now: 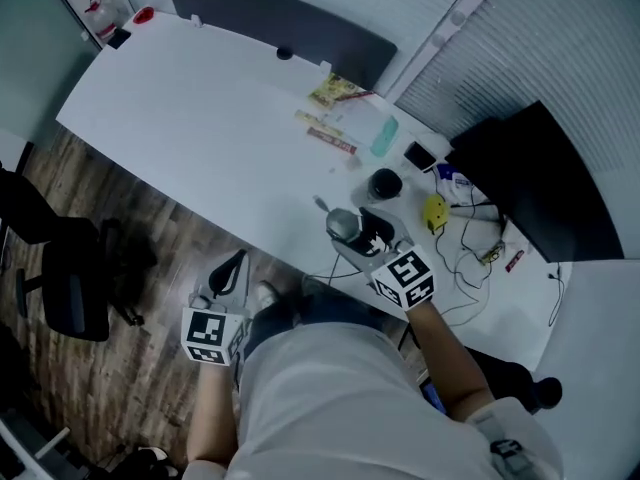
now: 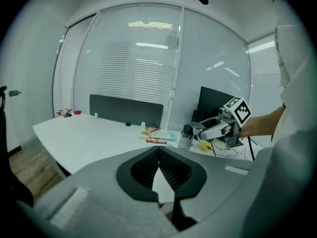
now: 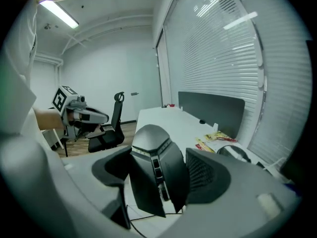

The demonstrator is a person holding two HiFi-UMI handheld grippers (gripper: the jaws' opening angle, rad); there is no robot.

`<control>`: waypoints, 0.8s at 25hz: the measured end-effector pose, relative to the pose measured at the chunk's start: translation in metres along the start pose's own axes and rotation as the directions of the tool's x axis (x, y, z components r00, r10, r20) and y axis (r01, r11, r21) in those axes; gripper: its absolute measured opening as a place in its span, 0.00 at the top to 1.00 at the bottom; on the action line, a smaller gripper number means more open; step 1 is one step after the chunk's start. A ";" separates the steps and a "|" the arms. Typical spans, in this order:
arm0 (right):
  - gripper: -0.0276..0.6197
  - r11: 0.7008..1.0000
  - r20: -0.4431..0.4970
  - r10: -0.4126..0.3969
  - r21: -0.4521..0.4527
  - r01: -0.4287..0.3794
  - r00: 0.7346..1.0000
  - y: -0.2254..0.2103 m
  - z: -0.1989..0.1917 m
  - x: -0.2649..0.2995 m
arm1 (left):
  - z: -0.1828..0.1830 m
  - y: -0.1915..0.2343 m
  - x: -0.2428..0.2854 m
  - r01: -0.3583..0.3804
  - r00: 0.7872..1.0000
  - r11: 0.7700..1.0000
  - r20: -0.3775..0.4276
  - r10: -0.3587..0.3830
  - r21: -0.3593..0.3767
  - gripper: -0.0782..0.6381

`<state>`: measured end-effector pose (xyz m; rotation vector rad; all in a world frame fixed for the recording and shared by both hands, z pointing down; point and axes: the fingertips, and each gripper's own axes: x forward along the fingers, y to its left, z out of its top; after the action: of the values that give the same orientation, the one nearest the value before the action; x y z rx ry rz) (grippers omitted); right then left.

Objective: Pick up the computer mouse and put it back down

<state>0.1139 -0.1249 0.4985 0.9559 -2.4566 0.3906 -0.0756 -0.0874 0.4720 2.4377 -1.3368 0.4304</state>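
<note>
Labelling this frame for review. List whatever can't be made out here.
- Whether the computer mouse touches the table: right gripper view, the right gripper and the mouse's own body hide its underside.
- Print on the snack packets: head view, too small.
- What the red items at the table's far corner are: head view, too small.

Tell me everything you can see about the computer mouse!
The computer mouse is dark grey and black and looks like plastic, with angular panels, a rounded hump and a scroll wheel down its middle. The right tongs are shut on its sides, one ribbed pad against each flank. It is at the front edge of the white table. A thin dark cable runs beneath it. I cannot tell whether it is lifted off the table.
</note>
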 end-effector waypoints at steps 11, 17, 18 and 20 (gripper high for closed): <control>0.44 0.983 0.121 -0.163 0.103 0.150 0.979 -0.014 0.019 -0.080 | 0.034 -0.032 0.031 0.136 0.989 0.989 0.057 -0.140 0.060 0.88; 0.44 0.962 0.167 -0.251 0.153 0.226 0.954 -0.020 0.023 -0.122 | 0.047 -0.045 0.042 0.191 0.978 0.977 0.063 -0.198 0.098 0.88; 0.44 0.959 0.172 -0.262 0.158 0.236 0.950 -0.022 0.023 -0.127 | 0.049 -0.047 0.044 0.198 0.977 0.975 0.065 -0.205 0.103 0.88; 0.44 0.953 0.180 -0.283 0.168 0.253 0.942 -0.023 0.022 -0.138 | 0.052 -0.051 0.047 0.212 0.973 0.971 0.067 -0.220 0.114 0.88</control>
<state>0.2117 -0.0743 0.4100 1.4367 -2.4520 0.3955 -0.0023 -0.1185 0.4368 2.6777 -1.0856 0.3605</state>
